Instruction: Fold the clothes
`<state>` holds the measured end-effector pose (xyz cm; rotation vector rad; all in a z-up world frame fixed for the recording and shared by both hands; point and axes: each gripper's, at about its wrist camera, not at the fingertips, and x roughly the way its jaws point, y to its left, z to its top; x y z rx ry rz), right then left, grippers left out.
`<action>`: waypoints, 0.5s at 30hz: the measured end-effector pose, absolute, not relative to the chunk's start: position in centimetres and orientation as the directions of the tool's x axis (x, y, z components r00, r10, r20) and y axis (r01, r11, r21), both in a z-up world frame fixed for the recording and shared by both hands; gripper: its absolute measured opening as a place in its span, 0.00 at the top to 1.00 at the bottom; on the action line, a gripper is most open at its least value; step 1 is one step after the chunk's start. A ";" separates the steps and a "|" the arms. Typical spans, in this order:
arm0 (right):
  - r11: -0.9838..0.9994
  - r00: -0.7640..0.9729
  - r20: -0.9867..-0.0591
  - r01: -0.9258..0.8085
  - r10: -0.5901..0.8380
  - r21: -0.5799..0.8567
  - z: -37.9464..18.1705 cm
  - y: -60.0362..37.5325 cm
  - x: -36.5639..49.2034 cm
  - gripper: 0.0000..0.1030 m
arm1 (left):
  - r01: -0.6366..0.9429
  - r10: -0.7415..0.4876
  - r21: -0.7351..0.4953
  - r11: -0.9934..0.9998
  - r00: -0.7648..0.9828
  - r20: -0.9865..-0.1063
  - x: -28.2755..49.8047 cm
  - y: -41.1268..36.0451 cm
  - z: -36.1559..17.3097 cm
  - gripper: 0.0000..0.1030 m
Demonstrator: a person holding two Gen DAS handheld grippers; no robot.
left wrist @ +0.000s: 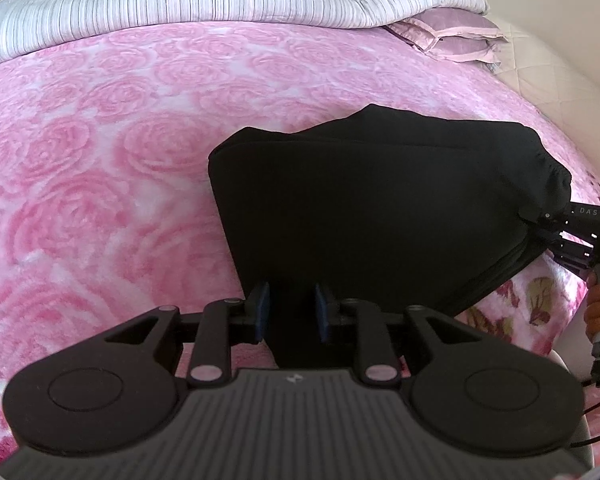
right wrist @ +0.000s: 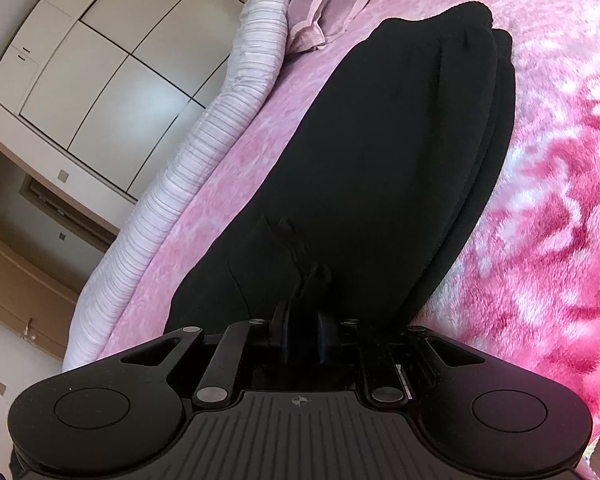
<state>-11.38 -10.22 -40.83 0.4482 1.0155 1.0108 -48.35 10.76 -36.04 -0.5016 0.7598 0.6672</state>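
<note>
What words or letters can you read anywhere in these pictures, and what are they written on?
"DAS": white letters on the black body of the right hand-held gripper, seen at the right edge of the left wrist view.
A small white logo mark, not letters, sits on the ribbed body of the left hand-held gripper.
A small round cross mark, also not letters, sits on the right one's ribbed body in its own view.
Nothing else is readable.

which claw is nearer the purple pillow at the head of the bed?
Right, as far as the views show. The right claw sits at the black garment's edge on the side toward the purple pillow. The left claw is at the garment's near edge, farther back.
</note>
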 end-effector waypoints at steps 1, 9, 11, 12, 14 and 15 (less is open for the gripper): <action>0.496 0.151 -0.489 -0.482 0.859 0.722 -40.8 -10.2 -11.2 0.84 | -0.705 0.363 -0.173 0.688 0.540 -0.759 -48.3 10.8 -36.0 0.80; 0.502 0.150 -0.506 -0.530 0.849 0.683 -40.1 -10.1 -11.3 0.83 | -0.698 0.356 -0.168 0.696 0.538 -0.764 -48.3 10.8 -35.8 0.80; 0.509 0.163 -0.519 -0.572 0.839 0.643 -39.5 -9.9 -11.6 0.91 | -0.693 0.351 -0.174 0.699 0.546 -0.761 -48.3 11.1 -35.4 0.80; 0.506 0.169 -0.521 -0.604 0.837 0.616 -39.0 -9.7 -11.8 0.94 | -0.691 0.352 -0.180 0.701 0.554 -0.754 -48.4 11.2 -35.0 0.80; 0.477 0.171 -0.499 -0.650 0.850 0.591 -38.0 -9.4 -11.9 0.95 | -0.685 0.357 -0.189 0.703 0.570 -0.740 -48.5 11.5 -34.1 0.80; 0.461 0.165 -0.486 -0.663 0.858 0.589 -37.6 -9.3 -11.8 0.95 | -0.682 0.360 -0.193 0.705 0.578 -0.732 -48.5 11.7 -33.6 0.80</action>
